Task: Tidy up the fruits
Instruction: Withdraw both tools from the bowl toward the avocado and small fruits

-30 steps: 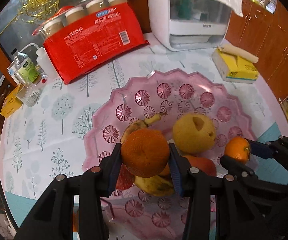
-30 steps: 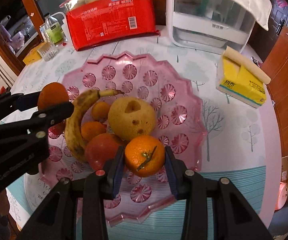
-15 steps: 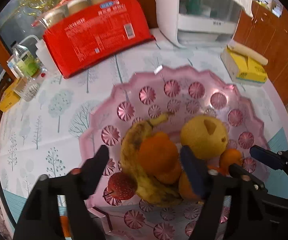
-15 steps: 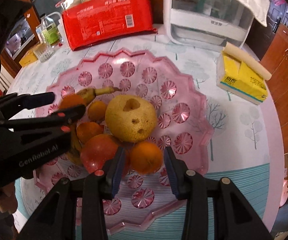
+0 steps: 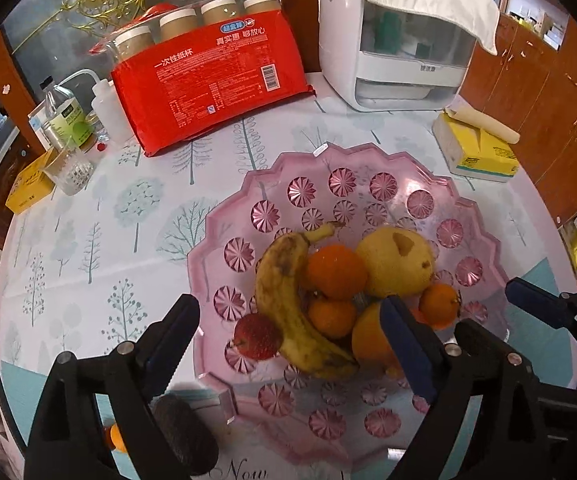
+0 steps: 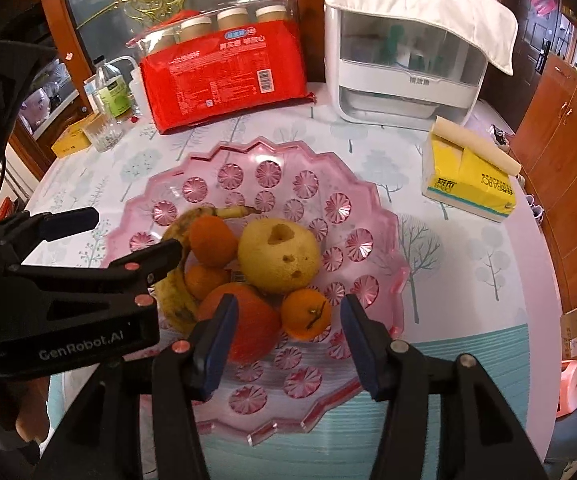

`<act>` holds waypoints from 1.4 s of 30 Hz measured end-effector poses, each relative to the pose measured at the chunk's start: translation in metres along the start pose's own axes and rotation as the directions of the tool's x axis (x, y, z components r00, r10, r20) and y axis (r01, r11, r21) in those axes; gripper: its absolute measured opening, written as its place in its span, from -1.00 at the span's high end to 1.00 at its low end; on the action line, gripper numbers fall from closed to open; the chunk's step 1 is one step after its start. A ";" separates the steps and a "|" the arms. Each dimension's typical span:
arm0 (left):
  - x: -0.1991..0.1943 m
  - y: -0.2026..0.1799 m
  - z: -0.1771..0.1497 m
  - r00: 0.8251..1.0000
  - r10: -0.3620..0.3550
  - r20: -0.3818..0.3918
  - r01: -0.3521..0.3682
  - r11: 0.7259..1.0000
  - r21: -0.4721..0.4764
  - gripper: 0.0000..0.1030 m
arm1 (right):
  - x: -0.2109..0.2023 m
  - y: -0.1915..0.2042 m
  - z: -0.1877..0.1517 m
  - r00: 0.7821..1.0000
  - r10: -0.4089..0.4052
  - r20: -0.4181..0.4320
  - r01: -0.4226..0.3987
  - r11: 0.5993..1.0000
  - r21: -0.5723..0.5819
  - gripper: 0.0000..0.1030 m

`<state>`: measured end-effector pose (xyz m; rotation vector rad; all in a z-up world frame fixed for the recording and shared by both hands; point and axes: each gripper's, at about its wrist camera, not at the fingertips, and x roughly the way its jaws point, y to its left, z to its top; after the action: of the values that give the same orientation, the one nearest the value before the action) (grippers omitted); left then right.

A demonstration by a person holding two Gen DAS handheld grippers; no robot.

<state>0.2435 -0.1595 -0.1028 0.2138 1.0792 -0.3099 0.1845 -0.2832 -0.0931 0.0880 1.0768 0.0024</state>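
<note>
White tablecloth printed with pale trees covers the table, and at its far left stand a green-labelled bottle, a glass and a yellow box. Next to them a red pack of paper cups leans at the far edge. Nearer, the left gripper has just been opening; its jaws stand wide and hold nothing, above the near left of the pink plate. On that plate lies a spotted banana, its long axis running near to far with the stem end pointing far and right (much brown on the skin). A red strawberry sits left of it; three oranges cluster to its right, touching a big yellow pear with a notch in its top. A small mandarin rests at the near right of the heap between the fingers of the right gripper, whose jaws have also just been opening and stand clear of it. Beyond the plate are a white appliance under a cloth, and at right a yellow tissue pack.
</note>
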 end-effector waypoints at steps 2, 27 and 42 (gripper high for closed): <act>-0.007 0.002 -0.004 1.000 -0.008 0.000 0.008 1.000 -0.005 -0.76 | -0.006 0.004 -0.003 1.000 -0.004 0.010 0.004 1.000 -0.009 -0.05; -0.117 0.073 -0.062 0.994 0.018 0.110 -0.010 0.997 -0.076 -0.76 | -0.072 0.043 -0.033 0.997 -0.045 0.063 0.041 0.998 0.052 -0.04; -0.174 0.147 -0.108 0.987 0.050 0.151 -0.036 0.995 -0.093 -0.76 | -0.111 0.104 -0.037 0.988 -0.020 0.153 0.006 0.995 0.096 -0.04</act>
<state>0.1300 0.0374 0.0052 0.1305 0.9335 -0.2345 0.1039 -0.1821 -0.0057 0.1643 0.9225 -0.0666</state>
